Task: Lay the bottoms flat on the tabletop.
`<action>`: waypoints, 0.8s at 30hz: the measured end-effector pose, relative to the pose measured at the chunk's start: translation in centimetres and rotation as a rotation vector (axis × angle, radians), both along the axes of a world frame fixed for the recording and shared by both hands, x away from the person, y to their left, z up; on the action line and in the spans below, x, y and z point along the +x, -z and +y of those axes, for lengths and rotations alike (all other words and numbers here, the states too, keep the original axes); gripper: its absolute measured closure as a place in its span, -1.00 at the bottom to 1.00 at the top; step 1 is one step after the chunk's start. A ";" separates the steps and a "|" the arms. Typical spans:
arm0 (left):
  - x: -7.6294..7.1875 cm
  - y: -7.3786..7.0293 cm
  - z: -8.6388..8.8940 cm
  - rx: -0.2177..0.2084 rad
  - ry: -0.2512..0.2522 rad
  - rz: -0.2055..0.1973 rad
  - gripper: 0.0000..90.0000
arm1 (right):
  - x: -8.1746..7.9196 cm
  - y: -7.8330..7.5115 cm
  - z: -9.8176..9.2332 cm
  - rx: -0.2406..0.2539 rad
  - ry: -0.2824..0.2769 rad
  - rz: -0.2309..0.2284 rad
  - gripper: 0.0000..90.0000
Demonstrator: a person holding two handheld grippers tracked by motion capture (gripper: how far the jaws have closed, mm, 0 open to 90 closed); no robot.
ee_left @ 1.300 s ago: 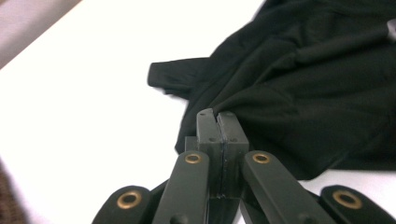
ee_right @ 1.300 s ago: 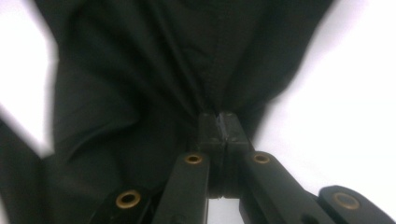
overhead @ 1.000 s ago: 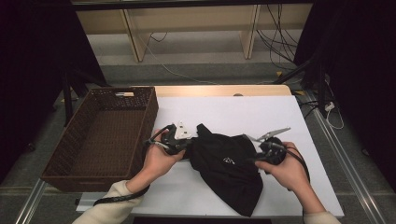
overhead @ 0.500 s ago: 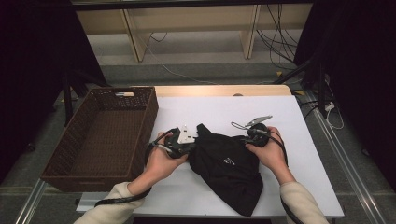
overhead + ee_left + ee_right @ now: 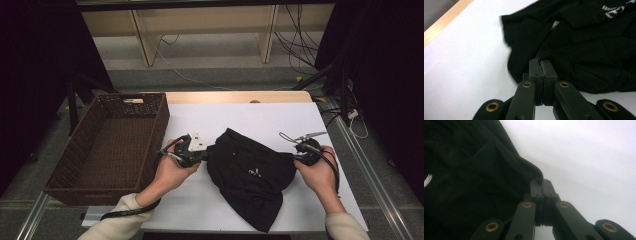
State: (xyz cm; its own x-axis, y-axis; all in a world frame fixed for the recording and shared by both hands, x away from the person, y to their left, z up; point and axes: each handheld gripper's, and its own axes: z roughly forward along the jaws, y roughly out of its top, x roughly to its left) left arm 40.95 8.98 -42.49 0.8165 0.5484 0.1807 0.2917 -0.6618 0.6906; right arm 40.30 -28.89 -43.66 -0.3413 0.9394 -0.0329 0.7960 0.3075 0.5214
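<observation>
White table [image 5: 260,117] bears black garment [image 5: 250,175] beside wicker basket [image 5: 112,145].

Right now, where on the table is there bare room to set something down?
Free: the white strip between the garment and the table's far wooden edge, and the near-left corner beside the basket. Crowded: the middle, where both grippers pinch the garment.
</observation>
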 end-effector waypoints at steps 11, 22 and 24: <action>1.6 -0.1 0.6 0.003 -0.075 -0.039 0.98 | -5.8 0.5 -1.4 0.018 -0.041 0.270 1.00; 0.9 -0.8 0.4 -0.027 -0.075 -0.073 0.48 | -5.8 -0.1 0.5 0.050 -0.138 0.220 0.53; -0.5 -1.1 -0.6 -0.045 -0.019 -0.057 0.32 | -5.6 -0.3 0.5 0.060 -0.151 0.147 0.37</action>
State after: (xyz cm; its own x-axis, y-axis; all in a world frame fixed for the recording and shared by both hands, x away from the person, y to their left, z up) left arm 40.42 8.37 -41.42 0.7951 0.5720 0.2015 0.2628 -0.6244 0.7356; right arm 34.70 -28.38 -43.32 -0.4753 0.8760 0.0819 0.8122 0.4011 0.4237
